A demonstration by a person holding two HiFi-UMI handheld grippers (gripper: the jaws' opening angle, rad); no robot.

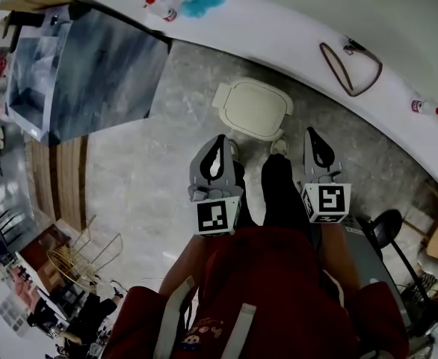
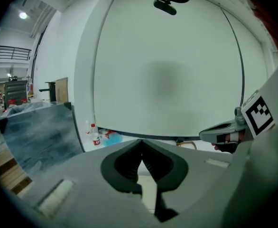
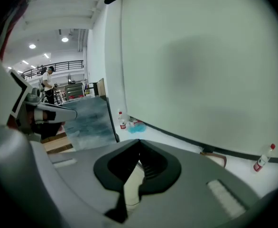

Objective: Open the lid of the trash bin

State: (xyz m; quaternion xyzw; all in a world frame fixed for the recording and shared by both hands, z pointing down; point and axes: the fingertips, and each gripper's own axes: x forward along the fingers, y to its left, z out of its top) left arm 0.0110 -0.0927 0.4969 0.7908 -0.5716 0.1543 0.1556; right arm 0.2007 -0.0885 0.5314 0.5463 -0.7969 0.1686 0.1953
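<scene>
We stand on a grey marbled floor (image 1: 144,178) that runs up to a plain white wall (image 2: 167,70). To the left of the left hand-held gripper (image 1: 220,140) a strip of wooden flooring (image 1: 58,185) borders the tiles, and a large blue-grey sheeted panel (image 1: 99,66) leans or stands there. Ahead and to the left of it, small bottles (image 1: 163,2) and a blue object (image 1: 202,0) sit at the foot of the wall. Ahead and to the right of the right hand-held gripper (image 1: 311,133), a brown loop (image 1: 351,69) and another bottle (image 1: 426,108) lie by the wall.

The trash bin (image 1: 253,109) stands on the floor just ahead of the two hand-held grippers, between the lines they point along and nearer the left one. Its cream lid is down, and neither gripper touches it.

In the left gripper view the jaws of the left hand-held gripper (image 2: 141,142) meet at the tips with nothing between them. In the right gripper view the right hand-held gripper (image 3: 140,141) is likewise closed and empty.
</scene>
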